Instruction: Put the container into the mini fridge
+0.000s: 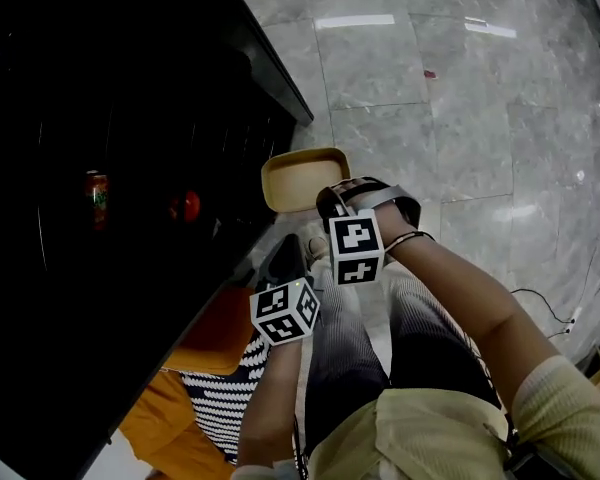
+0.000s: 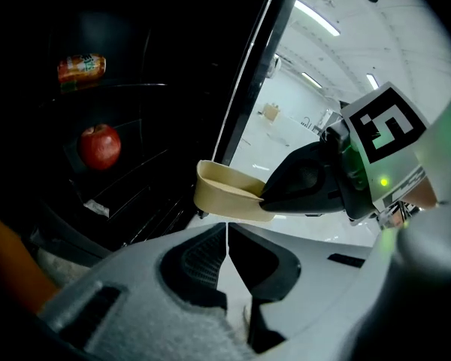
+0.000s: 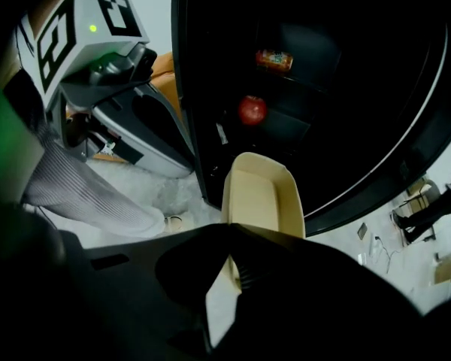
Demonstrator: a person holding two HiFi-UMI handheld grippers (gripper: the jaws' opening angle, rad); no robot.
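Observation:
A shallow beige container (image 1: 302, 177) hangs in front of the open black mini fridge (image 1: 130, 168). My right gripper (image 1: 332, 204) is shut on its near rim; in the right gripper view the container (image 3: 260, 192) points out from the jaws (image 3: 229, 235) toward the fridge opening. On the dark shelves inside lie a red apple (image 3: 252, 110) and a can (image 3: 274, 59). My left gripper (image 2: 227, 230) is shut with nothing in it, low and beside the container (image 2: 224, 194). Its marker cube (image 1: 285, 311) sits nearer me than the right gripper's cube.
The fridge's black door edge (image 2: 261, 59) stands just left of the container. Grey marble floor (image 1: 460, 98) lies to the right, with a cable (image 1: 540, 303) on it. An orange seat (image 1: 215, 336) and striped cloth (image 1: 220, 403) lie below the left gripper. My grey-trousered legs (image 1: 360, 358) are underneath.

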